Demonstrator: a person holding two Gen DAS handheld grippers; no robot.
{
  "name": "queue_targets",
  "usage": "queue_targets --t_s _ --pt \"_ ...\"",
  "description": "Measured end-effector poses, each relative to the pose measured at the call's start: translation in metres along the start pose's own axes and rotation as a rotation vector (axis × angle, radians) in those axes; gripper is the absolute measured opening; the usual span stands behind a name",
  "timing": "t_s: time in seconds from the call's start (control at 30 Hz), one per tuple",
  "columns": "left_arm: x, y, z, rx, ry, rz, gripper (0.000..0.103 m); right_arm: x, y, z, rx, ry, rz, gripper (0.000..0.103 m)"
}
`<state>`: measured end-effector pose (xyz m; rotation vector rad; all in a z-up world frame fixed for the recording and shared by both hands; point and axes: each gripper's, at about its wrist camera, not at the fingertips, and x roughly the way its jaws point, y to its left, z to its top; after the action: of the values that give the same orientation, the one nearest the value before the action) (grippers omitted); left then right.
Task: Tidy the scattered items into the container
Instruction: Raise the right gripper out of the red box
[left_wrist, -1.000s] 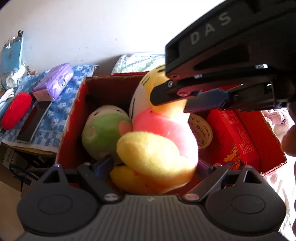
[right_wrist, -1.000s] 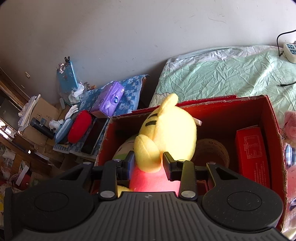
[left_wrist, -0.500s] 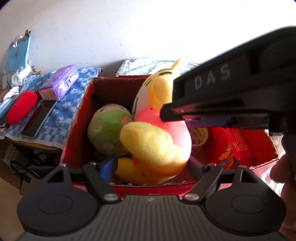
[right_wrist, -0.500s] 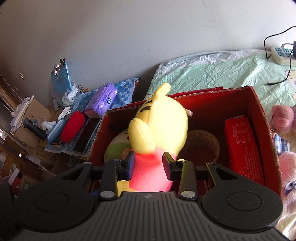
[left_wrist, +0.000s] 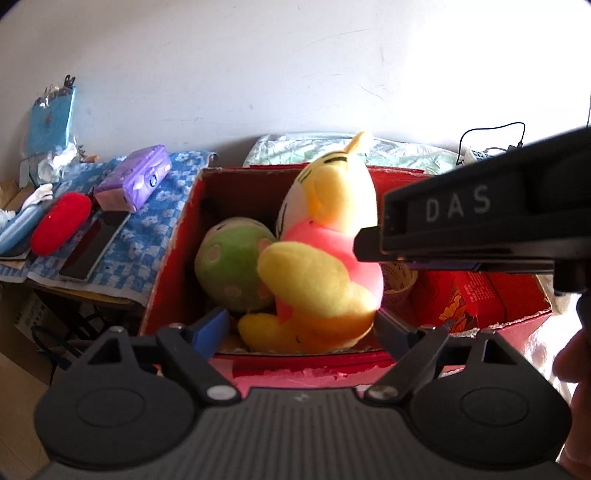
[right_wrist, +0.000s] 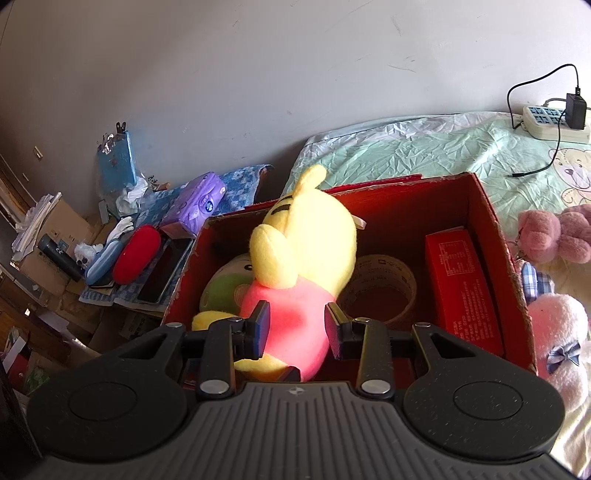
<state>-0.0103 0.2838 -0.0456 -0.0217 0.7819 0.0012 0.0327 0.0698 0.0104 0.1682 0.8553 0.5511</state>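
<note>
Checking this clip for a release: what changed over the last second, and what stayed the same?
Both hand-held grippers drew back from the red box, which shows fuller. The right hand-held gripper stays clamped on the yellow plush; the left hand-held gripper stays open around it. Green plush, tape roll and red carton unmoved.

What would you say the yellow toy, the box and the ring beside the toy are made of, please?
Yellow plush bear: fuzzy fabric, apparently soft-stuffed. Red box: looks like matte cardboard, its edges frayed pale. Tape roll: probably glossy brown plastic tape, printed.
</note>
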Motion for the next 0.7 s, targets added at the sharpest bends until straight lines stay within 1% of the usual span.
queue_targets --t_s 0.1,0.27,0.4,0.6,0.67,0.7 --pt "-0.001 0.002 0.004 -0.010 0.011 -0.011 0.087 -0.003 -0.001 -0.003 -0.004 -0.007 -0.048 0.037" --pt "-0.006 0.002 0.006 -0.017 0.005 -0.017 0.087 -0.008 -0.007 -0.006 0.019 -0.010 -0.074 0.037" --pt "-0.009 0.001 0.006 -0.012 -0.001 -0.025 0.089 -0.012 -0.010 -0.011 0.024 -0.015 -0.088 0.036" --pt "-0.008 -0.005 0.006 -0.016 0.019 -0.031 0.091 -0.016 -0.010 -0.019 -0.002 -0.036 -0.107 0.036" --pt "-0.007 -0.007 0.005 -0.010 0.019 -0.022 0.092 -0.017 -0.010 -0.020 -0.006 -0.041 -0.114 0.036" --pt "-0.007 -0.008 0.005 -0.009 0.017 -0.016 0.093 -0.017 -0.011 -0.020 -0.001 -0.043 -0.113 0.038"
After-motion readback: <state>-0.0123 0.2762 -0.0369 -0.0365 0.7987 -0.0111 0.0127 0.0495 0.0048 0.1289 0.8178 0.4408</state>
